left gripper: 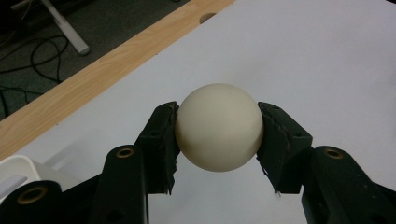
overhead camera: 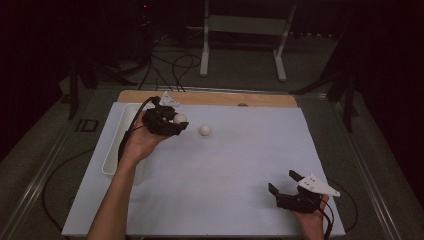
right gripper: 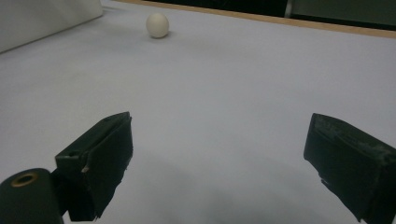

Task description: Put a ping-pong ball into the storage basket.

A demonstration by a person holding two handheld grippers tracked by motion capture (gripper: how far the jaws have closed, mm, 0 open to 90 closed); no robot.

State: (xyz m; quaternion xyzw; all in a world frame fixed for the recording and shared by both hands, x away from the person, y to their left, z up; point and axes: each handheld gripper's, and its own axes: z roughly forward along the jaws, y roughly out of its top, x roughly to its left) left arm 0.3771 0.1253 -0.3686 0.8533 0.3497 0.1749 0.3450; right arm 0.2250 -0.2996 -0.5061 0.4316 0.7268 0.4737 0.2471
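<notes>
My left gripper (overhead camera: 176, 121) is shut on a white ball (overhead camera: 180, 118), held just above the white sheet near the table's back left. In the left gripper view both black pads press the sides of that ball (left gripper: 218, 133), with my left gripper (left gripper: 218, 140) closed around its middle. A second white ball (overhead camera: 205, 130) lies free on the sheet a little to the right of the held one; the same ball (right gripper: 157, 24) sits far ahead in the right gripper view. My right gripper (overhead camera: 284, 182) rests at the front right, open, with nothing between its jaws (right gripper: 217, 163).
A white tray (overhead camera: 112, 150) stands along the left edge of the white sheet (overhead camera: 240, 175), under my left forearm. A wooden strip (overhead camera: 220, 98) borders the table's back. Cables and a white stand's legs (overhead camera: 280, 65) lie on the floor beyond.
</notes>
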